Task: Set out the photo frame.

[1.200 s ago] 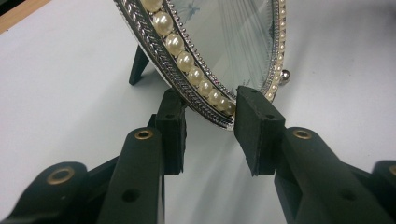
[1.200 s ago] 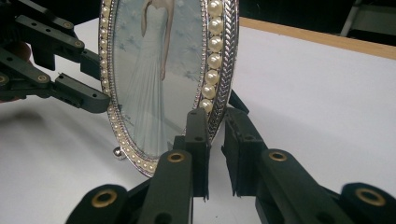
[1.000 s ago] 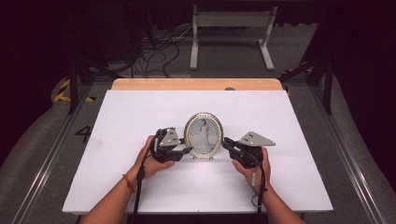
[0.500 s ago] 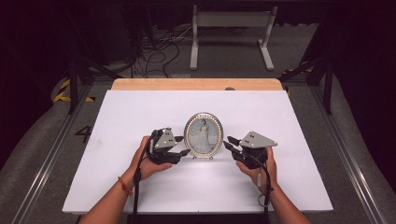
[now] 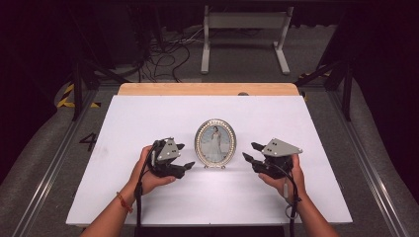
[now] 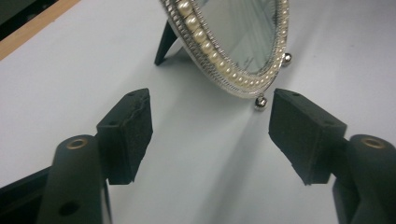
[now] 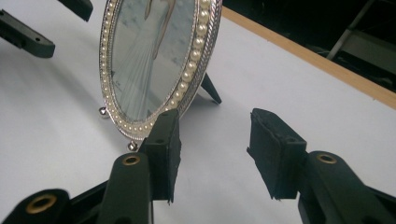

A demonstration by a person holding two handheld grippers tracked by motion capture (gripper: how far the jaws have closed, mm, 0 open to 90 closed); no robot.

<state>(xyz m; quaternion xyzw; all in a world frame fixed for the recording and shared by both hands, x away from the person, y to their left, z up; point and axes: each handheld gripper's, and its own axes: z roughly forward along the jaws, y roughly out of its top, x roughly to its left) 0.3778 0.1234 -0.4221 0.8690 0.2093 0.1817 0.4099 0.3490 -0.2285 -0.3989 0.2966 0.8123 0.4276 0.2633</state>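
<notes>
An oval picture frame (image 5: 215, 143) with a pearl rim stands upright on the white table (image 5: 148, 113), resting on its back strut and small ball feet. My left gripper (image 5: 184, 156) sits just to its left and my right gripper (image 5: 250, 151) just to its right, both clear of the rim. Both sets of jaws have just been opening and hold nothing. In the left gripper view the frame (image 6: 233, 42) rises beyond the open left gripper (image 6: 212, 100). In the right gripper view the frame (image 7: 149, 56) stands ahead and left of the open right gripper (image 7: 215, 119).
A wooden strip (image 5: 207, 89) runs along the table's far edge. Beyond it on the floor are a metal stand (image 5: 244, 29) and loose cables (image 5: 163, 54). Metal rails (image 5: 54, 163) flank the table on both sides.
Both grippers have drawn back sideways from the frame's edges and their jaws have spread apart. The frame stays standing in the same spot.
</notes>
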